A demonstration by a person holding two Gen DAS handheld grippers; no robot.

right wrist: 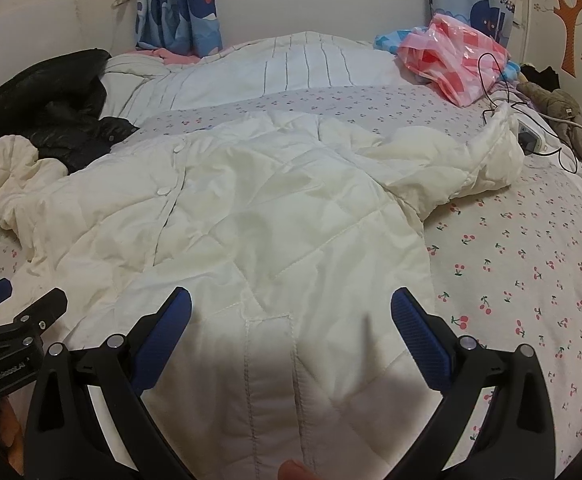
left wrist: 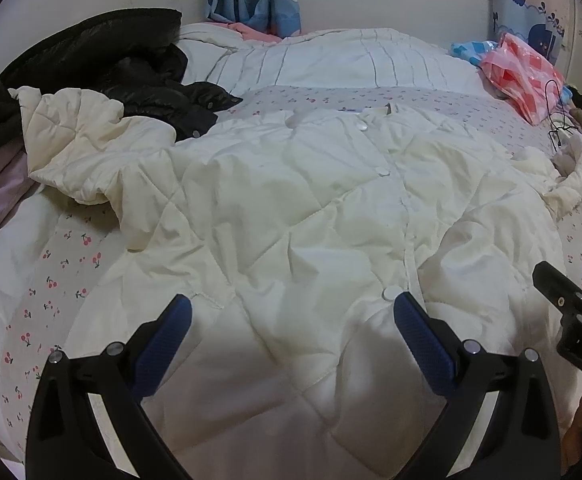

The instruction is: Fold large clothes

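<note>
A cream quilted coat [left wrist: 299,208] lies front up and spread out on the bed, its row of white snap buttons [left wrist: 383,171] running up the middle. One sleeve [left wrist: 91,152] is bunched at the left; the other sleeve [right wrist: 471,164] trails off to the right. My left gripper [left wrist: 291,312] hovers open over the coat's lower hem, nothing between its blue pads. My right gripper [right wrist: 291,304] is open too, above the hem's right half [right wrist: 271,360]. Each gripper shows at the edge of the other's view: the right gripper [left wrist: 571,300], the left gripper [right wrist: 23,312].
The bed has a cherry-print sheet [right wrist: 531,280] and a white duvet [left wrist: 351,60] at the far end. A black jacket [left wrist: 131,68] is heaped at the far left. A pink plastic bag [right wrist: 455,56] and a charger with black cable [right wrist: 531,136] lie far right.
</note>
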